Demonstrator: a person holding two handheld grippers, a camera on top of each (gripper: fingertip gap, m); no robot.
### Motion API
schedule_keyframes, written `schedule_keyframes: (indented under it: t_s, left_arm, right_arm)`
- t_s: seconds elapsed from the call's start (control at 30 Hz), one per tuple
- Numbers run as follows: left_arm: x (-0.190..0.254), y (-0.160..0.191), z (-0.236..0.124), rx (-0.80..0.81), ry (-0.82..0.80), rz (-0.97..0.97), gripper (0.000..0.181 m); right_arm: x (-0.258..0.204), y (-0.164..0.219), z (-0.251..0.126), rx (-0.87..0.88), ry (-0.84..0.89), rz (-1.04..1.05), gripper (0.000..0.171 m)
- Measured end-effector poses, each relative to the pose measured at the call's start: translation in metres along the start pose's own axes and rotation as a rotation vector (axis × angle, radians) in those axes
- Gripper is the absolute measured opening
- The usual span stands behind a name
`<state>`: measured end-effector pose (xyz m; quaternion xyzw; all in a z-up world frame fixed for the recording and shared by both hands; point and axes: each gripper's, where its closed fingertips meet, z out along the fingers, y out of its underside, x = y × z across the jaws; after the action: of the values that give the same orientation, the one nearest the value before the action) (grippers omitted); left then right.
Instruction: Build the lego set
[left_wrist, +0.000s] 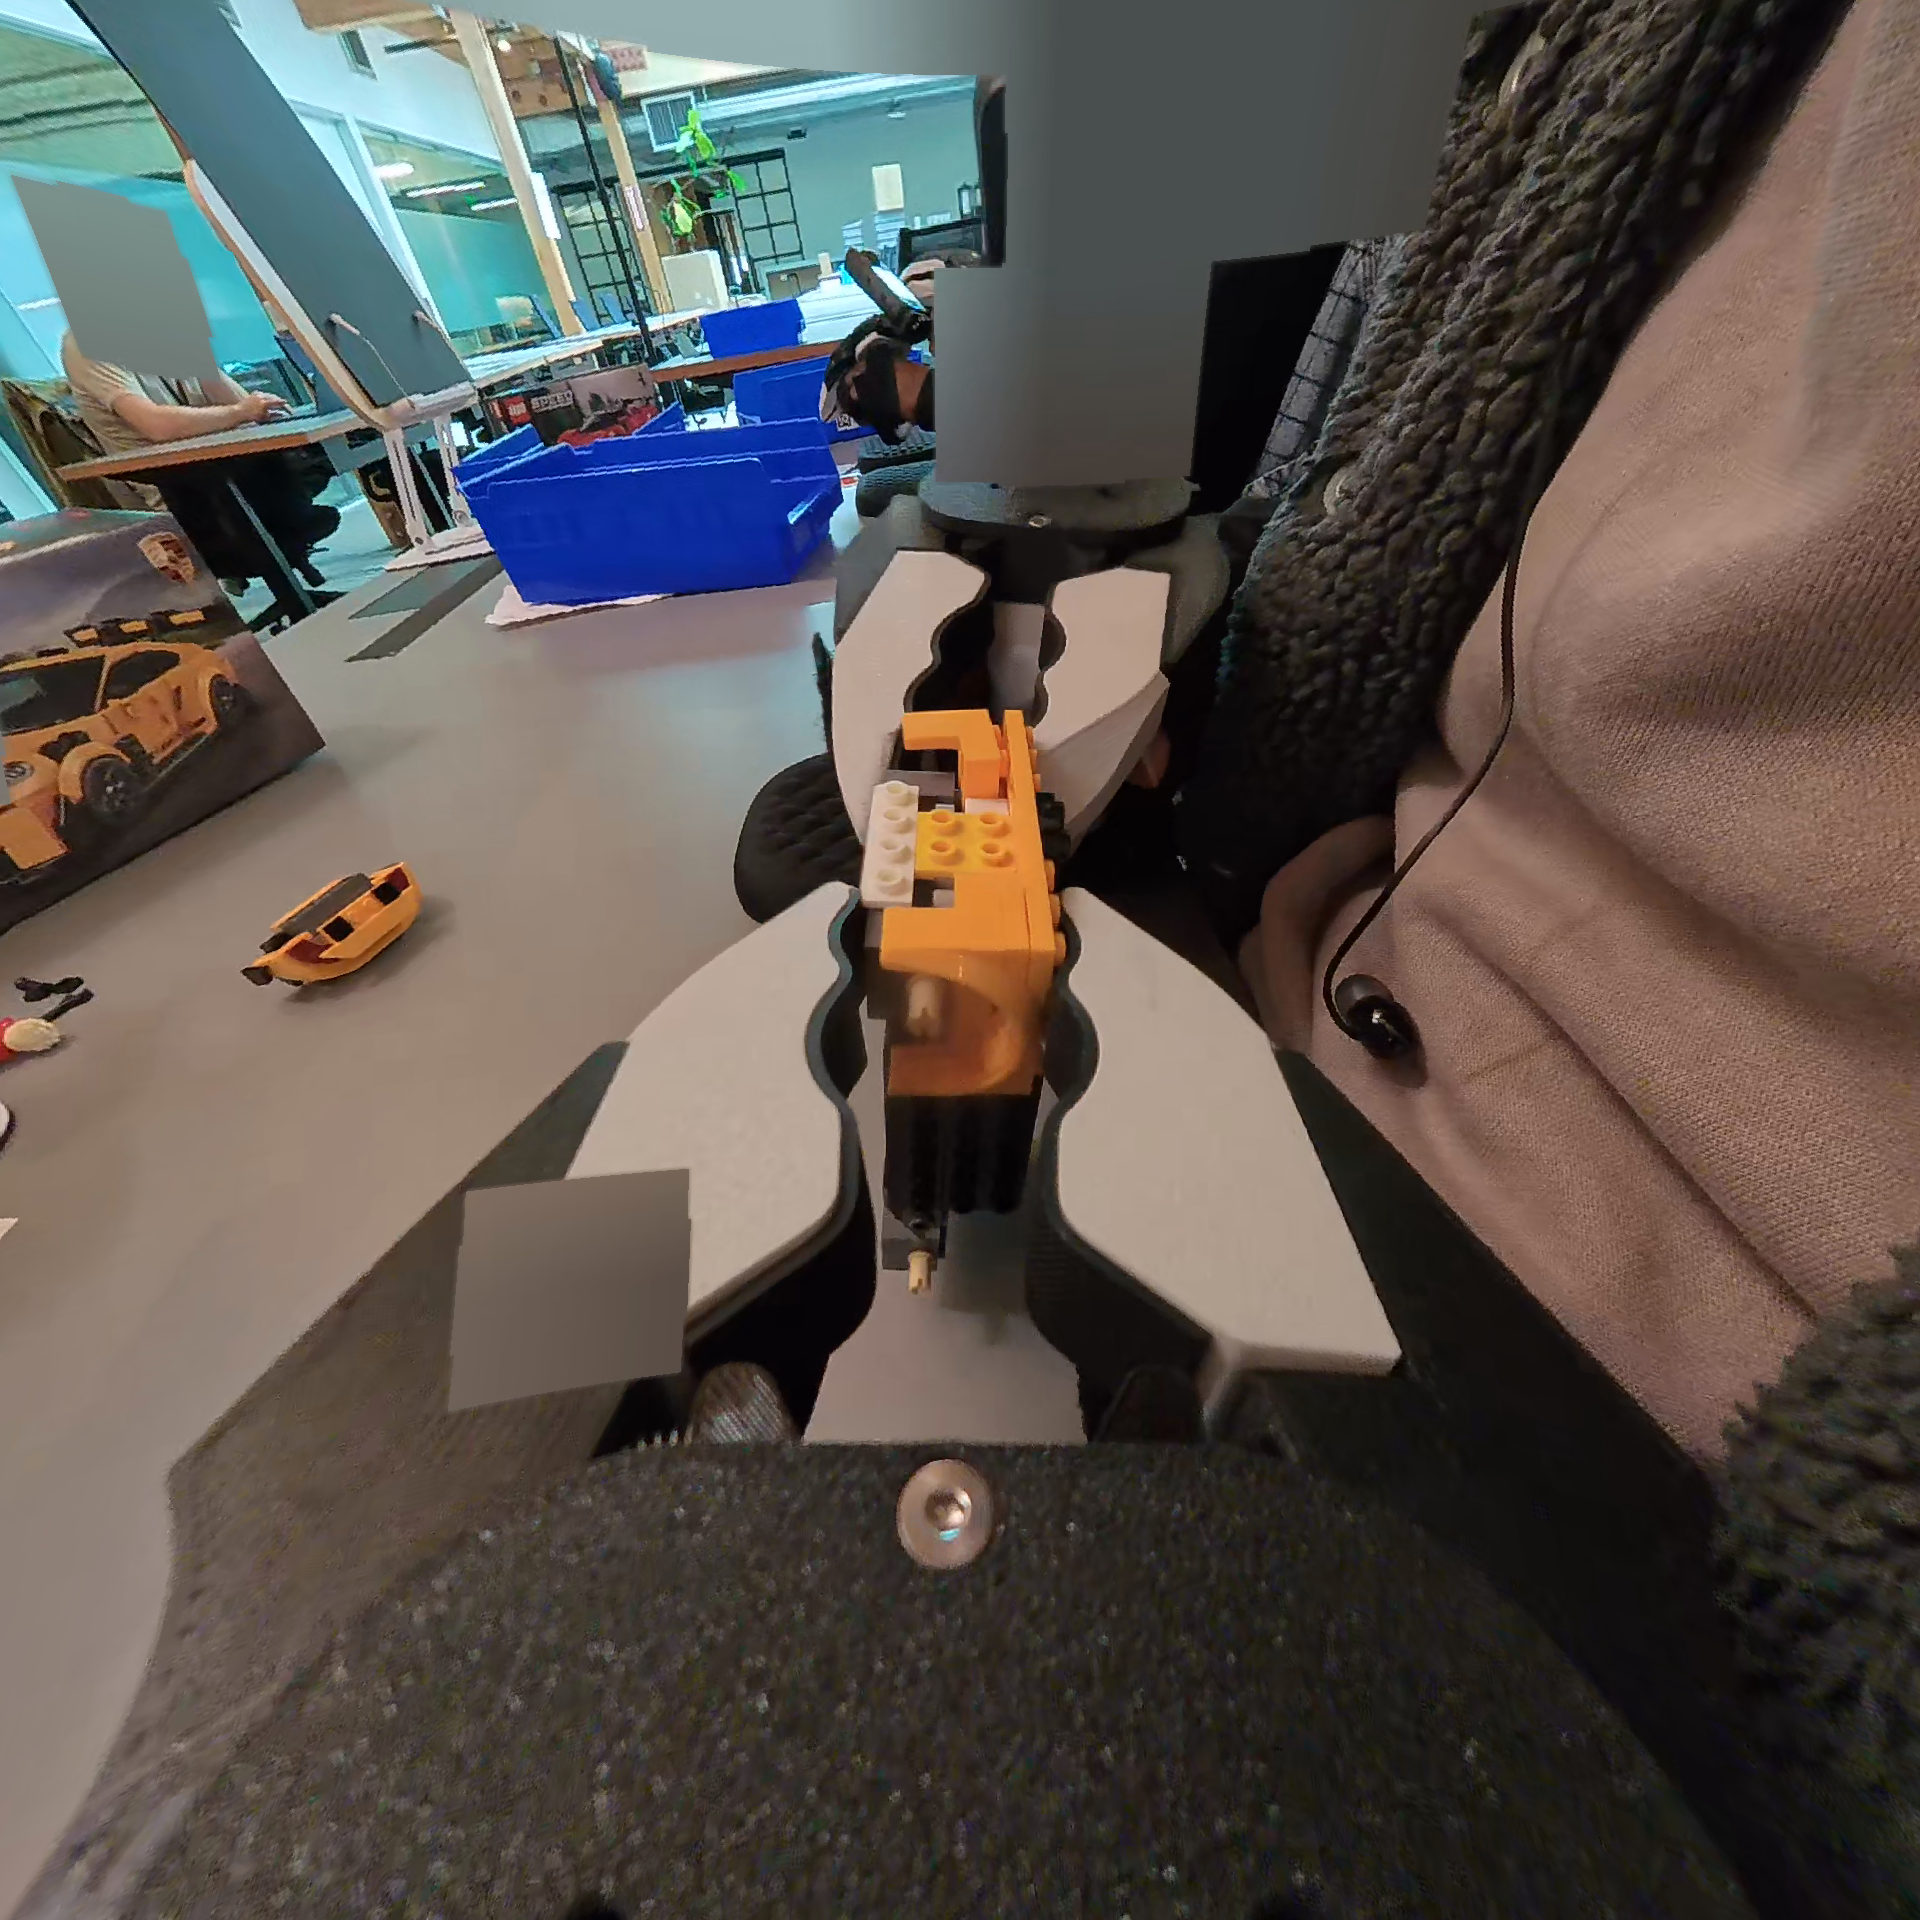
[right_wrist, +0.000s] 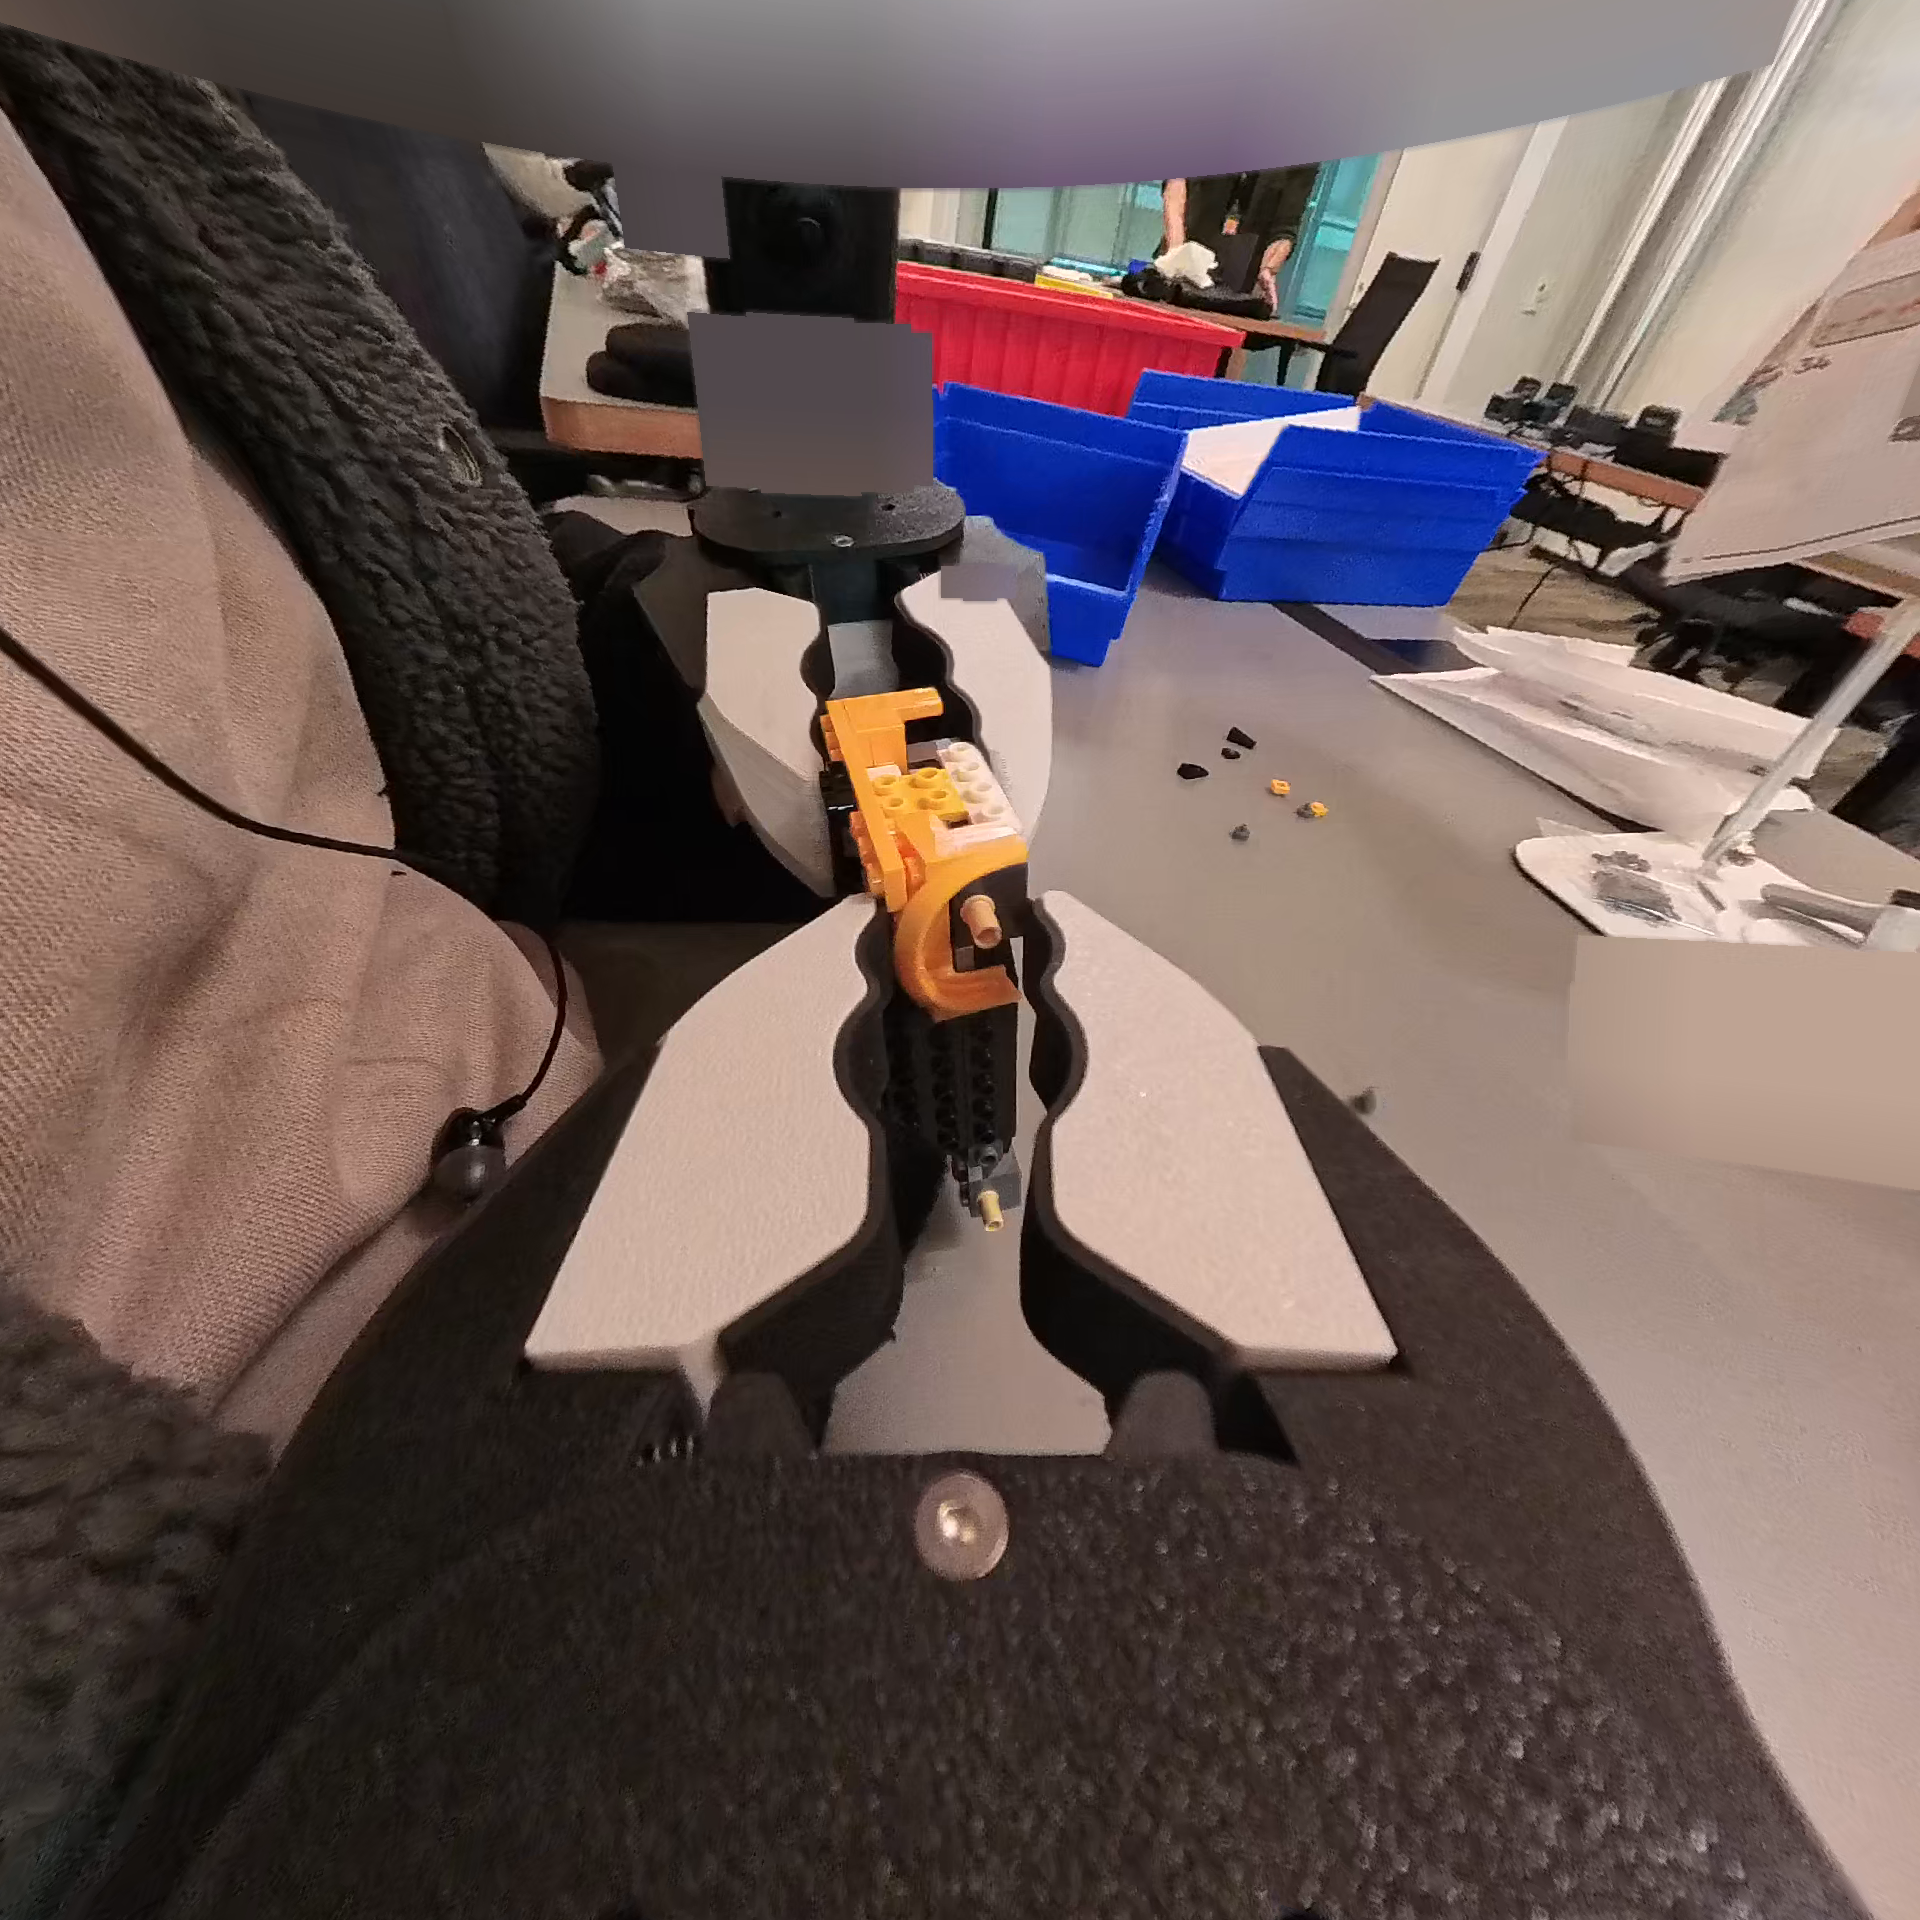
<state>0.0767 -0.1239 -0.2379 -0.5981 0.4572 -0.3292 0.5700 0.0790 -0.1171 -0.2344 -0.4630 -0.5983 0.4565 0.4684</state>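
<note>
A partly built lego car (left_wrist: 961, 966), orange on a black base, with a white plate, a yellow plate and tan axle pins, is held in the air between both grippers. My left gripper (left_wrist: 956, 914) is shut on one end of it. My right gripper (left_wrist: 977, 810) faces it and is shut on the other end. In the right wrist view my right gripper (right_wrist: 956, 914) clamps the car (right_wrist: 951, 935) by its black base and orange wheel arch, and my left gripper (right_wrist: 925, 831) clamps the far end. A separate orange car section (left_wrist: 338, 925) lies on the grey table (left_wrist: 520, 779).
The set's box (left_wrist: 114, 727) stands at the left. Blue bins (left_wrist: 655, 509) sit at the back. Small black and orange pieces (right_wrist: 1236, 748) lie loose on the table, beside papers (right_wrist: 1621, 717) and an instruction sheet on a stand (right_wrist: 1829, 416). A person's torso (left_wrist: 1662, 831) is close by. The grippers are tip to tip, or close to it. Both grippers' tips are roughly 30 cm from the separate orange car section (left_wrist: 338, 925).
</note>
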Motion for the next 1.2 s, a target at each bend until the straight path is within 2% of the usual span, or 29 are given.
schedule_keyframes:
  t_s: [0.5,0.87,1.07,1.2]
  left_arm:
    - [-0.001,0.001,0.000,-0.010,-0.006,-0.039,0.031]
    - [-0.002,0.001,-0.001,-0.002,0.013,-0.098,0.031]
    - [-0.004,0.000,-0.002,0.020,0.031,-0.177,0.031]
    - [-0.010,-0.001,-0.002,0.043,0.053,-0.320,0.031]
  right_arm:
    - [0.001,0.000,0.000,0.020,0.044,0.073,0.023]
    - [0.002,-0.001,0.000,-0.010,-0.001,0.088,0.025]
    - [0.003,-0.004,0.001,0.024,-0.041,0.206,0.024]
    - [0.009,-0.005,0.003,0.031,-0.036,0.297,0.023]
